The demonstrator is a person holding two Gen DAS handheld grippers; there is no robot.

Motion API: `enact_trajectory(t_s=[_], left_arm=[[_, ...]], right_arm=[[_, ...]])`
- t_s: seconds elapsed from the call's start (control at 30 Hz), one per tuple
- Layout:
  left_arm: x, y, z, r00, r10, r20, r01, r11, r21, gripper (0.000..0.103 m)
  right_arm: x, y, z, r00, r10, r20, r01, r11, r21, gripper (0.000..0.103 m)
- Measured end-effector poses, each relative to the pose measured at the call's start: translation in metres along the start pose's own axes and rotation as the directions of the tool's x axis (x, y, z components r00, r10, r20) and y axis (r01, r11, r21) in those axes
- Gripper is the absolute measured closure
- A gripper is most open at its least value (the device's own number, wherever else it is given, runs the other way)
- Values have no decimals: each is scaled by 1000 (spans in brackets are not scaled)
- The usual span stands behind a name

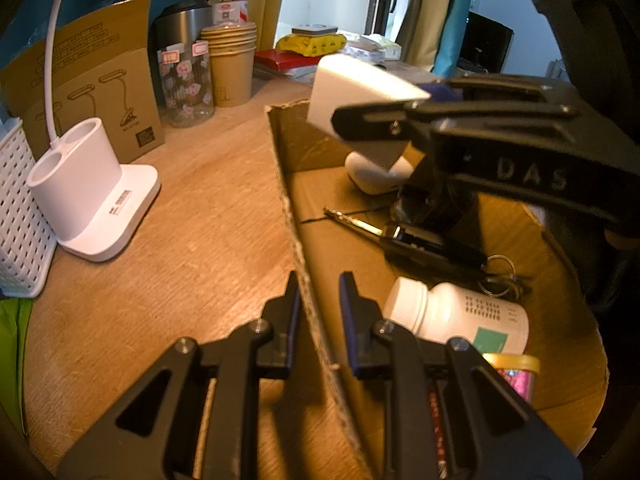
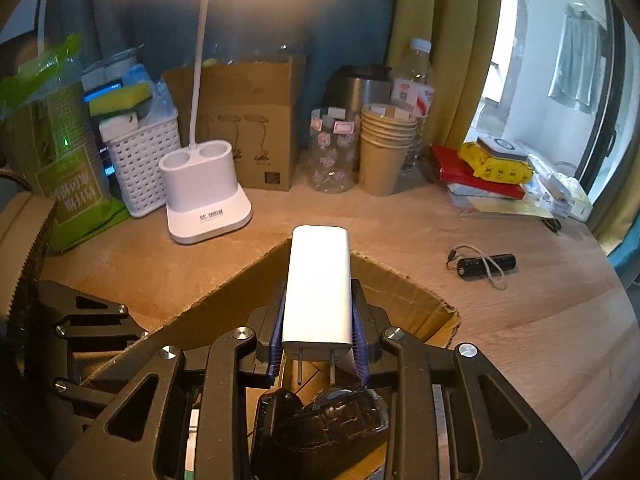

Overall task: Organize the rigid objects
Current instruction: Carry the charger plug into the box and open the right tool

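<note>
An open cardboard box (image 1: 288,200) lies on the wooden desk. My right gripper (image 2: 319,330) is shut on a white plug adapter (image 2: 319,284) and holds it above the box; it also shows in the left wrist view (image 1: 356,92). My left gripper (image 1: 319,300) straddles the box's near wall (image 1: 308,292), one finger on each side, jaws nearly shut on it. Inside the box lie a white pill bottle (image 1: 460,316), a black car key with ring (image 1: 432,248), a white case (image 1: 372,176) and a small pink jar (image 1: 516,372).
A white lamp base (image 2: 204,192), white basket (image 2: 140,160), brown carton (image 2: 248,120), paper cups (image 2: 384,144), a bottle and a steel mug stand at the back. A black stick with cord (image 2: 486,264) lies on the desk at right. Books and yellow wipes (image 2: 492,164) lie beyond.
</note>
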State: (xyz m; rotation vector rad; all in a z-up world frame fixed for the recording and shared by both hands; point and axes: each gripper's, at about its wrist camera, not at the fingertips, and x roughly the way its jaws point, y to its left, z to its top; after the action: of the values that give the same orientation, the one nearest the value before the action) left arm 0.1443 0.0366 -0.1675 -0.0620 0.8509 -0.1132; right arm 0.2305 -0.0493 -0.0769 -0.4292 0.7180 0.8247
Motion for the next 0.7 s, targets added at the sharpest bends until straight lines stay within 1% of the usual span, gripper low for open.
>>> enact_trajectory(t_s=[0.13,0.37,0.4,0.43,0.47,0.6,0.7], left_arm=[[0,1,0,1000,0,0,0,1000,0,84],[0,0,-1,1000,-1,0,1,1000,-1,84],[0,0,-1,1000,-1,0,1,1000,-1,84],[0,0,-1,1000,-1,0,1,1000,-1,84],[0,0,-1,1000,-1,0,1,1000,-1,84],[0,-1,-1,1000,-1,0,1,1000,-1,84],[0,-1,-1,1000,-1,0,1,1000,-1,84]], right_arm=[[3,0,0,1000,13,-18,-13,1000,-9,73],[14,9,-1,996,33,-88,-40,997,-70,73],[14,9,-1,996,33,-88,-40,997,-70,73],[18,10,0,993,47,-113,-56,995,-82,73],[18,10,0,993,47,-113,-56,995,-82,73],[27,17,1,985,10,-170,-35,989,-144,73],[31,22,0,983,-15,-185,-21,981,-194,73]])
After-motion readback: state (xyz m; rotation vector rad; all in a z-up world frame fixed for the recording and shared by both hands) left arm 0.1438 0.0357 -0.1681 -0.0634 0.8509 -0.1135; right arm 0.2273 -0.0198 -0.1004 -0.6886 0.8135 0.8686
